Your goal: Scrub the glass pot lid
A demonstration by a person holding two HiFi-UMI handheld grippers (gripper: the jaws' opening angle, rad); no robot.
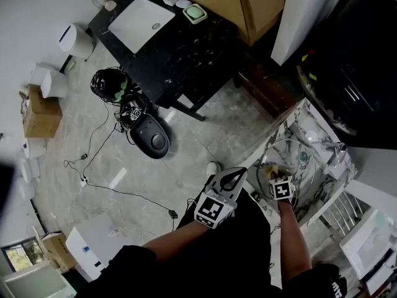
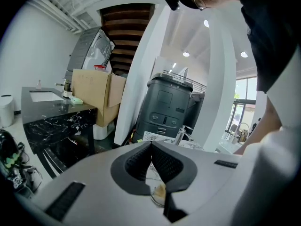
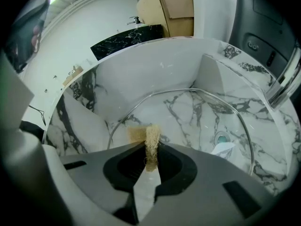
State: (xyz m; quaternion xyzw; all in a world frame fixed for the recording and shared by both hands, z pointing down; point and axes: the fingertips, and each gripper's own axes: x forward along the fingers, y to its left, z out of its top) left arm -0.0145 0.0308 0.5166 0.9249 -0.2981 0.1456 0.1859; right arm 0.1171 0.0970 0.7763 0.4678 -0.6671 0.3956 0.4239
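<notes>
The glass pot lid lies in the white marble sink; its thin rim arcs round the basin. In the head view the lid sits just ahead of my right gripper. My right gripper is shut on a tan scrub pad, whose free end rests against the lid's near left edge. My left gripper is shut with nothing between its jaws. It hovers beside the sink's near corner, pointing away from the basin. A bit of the scrub pad shows through the gap behind its jaws.
A drain lies under the lid and a chrome faucet stands at the right. Beyond are a dark grey appliance, a cardboard box and a black marble table. Cables and a black device lie on the floor.
</notes>
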